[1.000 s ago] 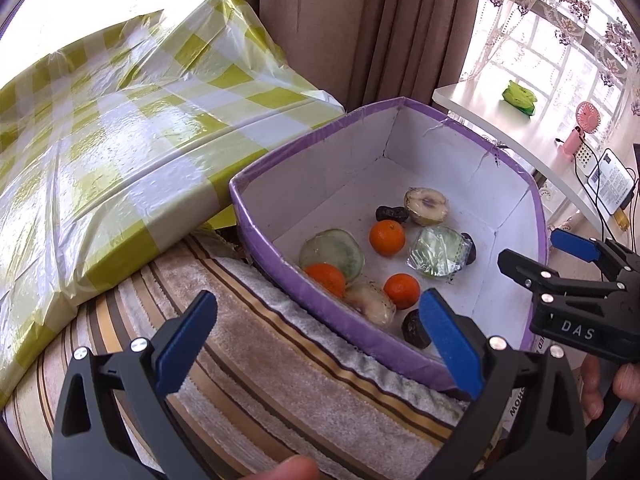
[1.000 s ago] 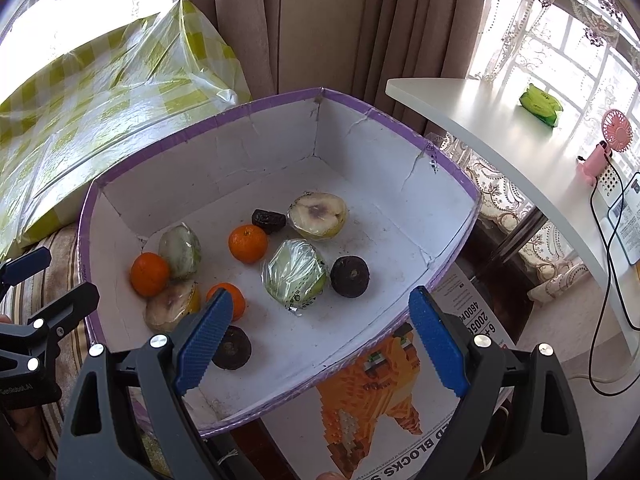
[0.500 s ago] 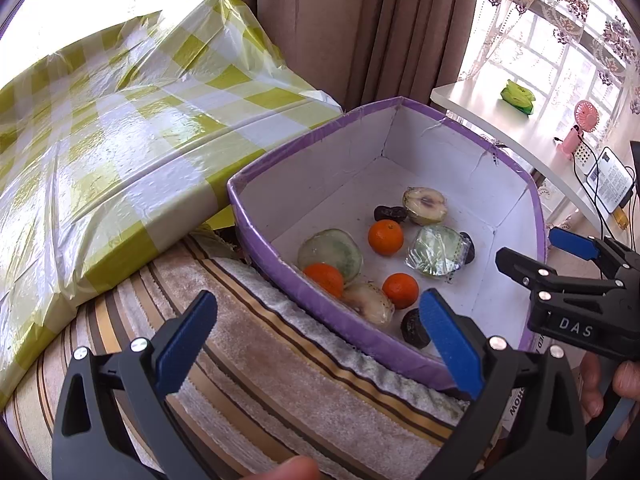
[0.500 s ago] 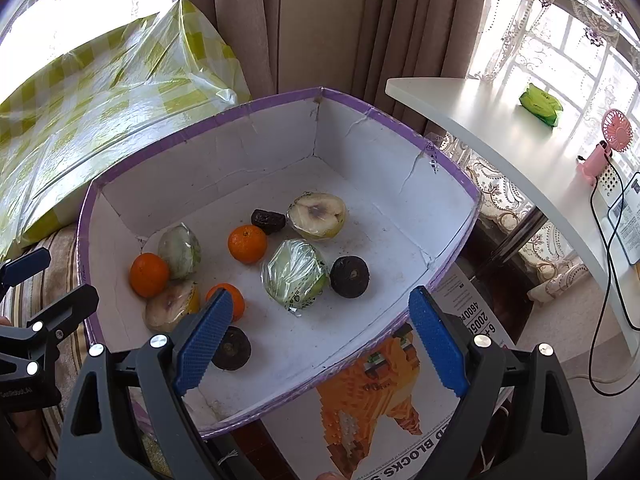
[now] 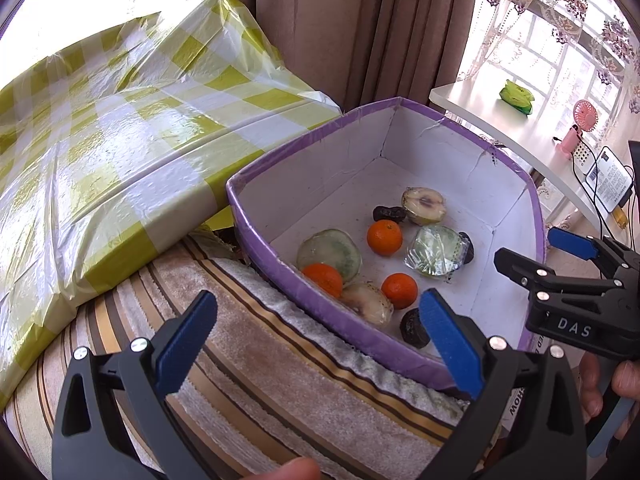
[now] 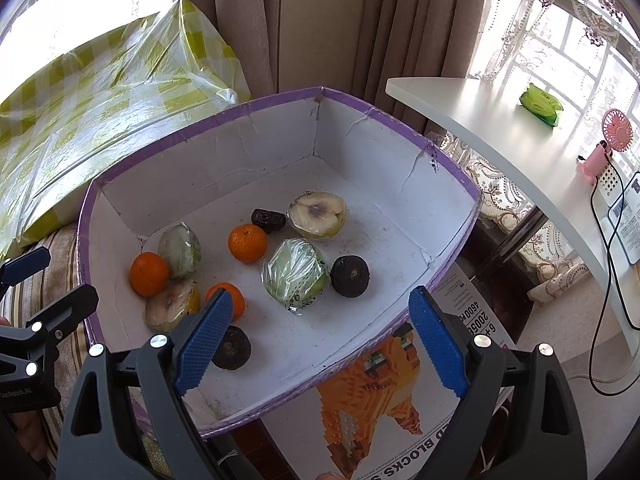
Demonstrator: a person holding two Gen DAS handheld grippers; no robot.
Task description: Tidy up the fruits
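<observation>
A white box with a purple rim (image 6: 400,184) (image 5: 304,292) holds fruit: three oranges (image 6: 247,242) (image 6: 149,273) (image 6: 236,296), wrapped halved fruits (image 6: 317,214) (image 6: 295,271) (image 6: 180,249) (image 6: 170,305), and dark fruits (image 6: 350,275) (image 6: 232,347) (image 6: 268,220). My right gripper (image 6: 318,338) is open and empty above the box's near edge. My left gripper (image 5: 316,338) is open and empty over the striped towel (image 5: 280,380), left of the box. Each gripper shows in the other's view, the right one (image 5: 576,284) and the left one (image 6: 32,280).
A bundle wrapped in yellow-checked plastic (image 5: 100,140) lies left of the box. A building-blocks carton (image 6: 392,392) sits under the box's near right side. A white desk (image 6: 520,148) at right carries a green packet (image 6: 541,105), a pink fan (image 6: 604,144) and cables. Curtains hang behind.
</observation>
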